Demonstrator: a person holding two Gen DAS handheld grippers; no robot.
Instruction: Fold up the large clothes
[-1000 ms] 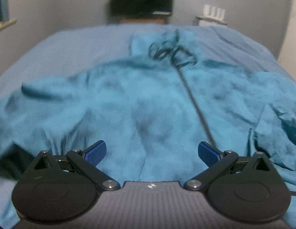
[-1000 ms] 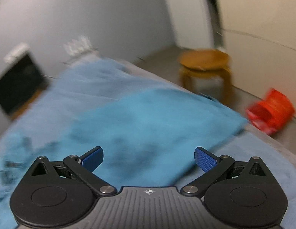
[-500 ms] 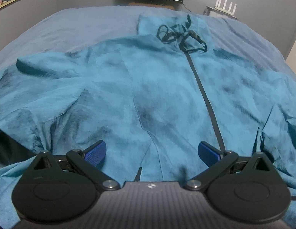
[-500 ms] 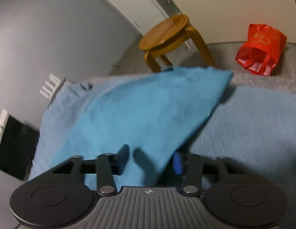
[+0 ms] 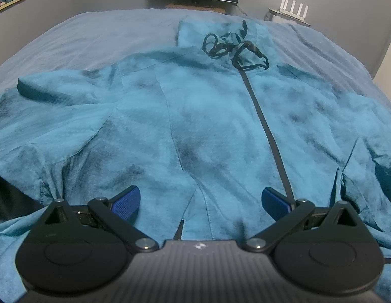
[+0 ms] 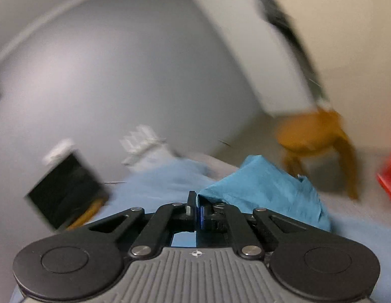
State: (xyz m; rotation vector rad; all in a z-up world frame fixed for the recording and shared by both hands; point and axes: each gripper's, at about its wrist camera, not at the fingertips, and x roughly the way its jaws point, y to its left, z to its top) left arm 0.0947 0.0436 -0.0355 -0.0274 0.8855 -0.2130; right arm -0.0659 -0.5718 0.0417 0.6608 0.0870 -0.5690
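Lying spread front-up across the blue-sheeted bed (image 5: 94, 32), the teal jacket (image 5: 200, 126) shows its dark zipper (image 5: 266, 131) running away from the camera toward a tangle of black drawcord (image 5: 235, 50) at the collar. The left tongs (image 5: 200, 200) hover above the hem with their blue pads wide apart, gripping nothing. The right tongs (image 6: 195, 212) are clamped tight on a fold of the same teal fabric (image 6: 266, 186), which bunches up just beyond the pads. That view is blurred; a wooden stool (image 6: 314, 139) stands on the floor beyond the bed.
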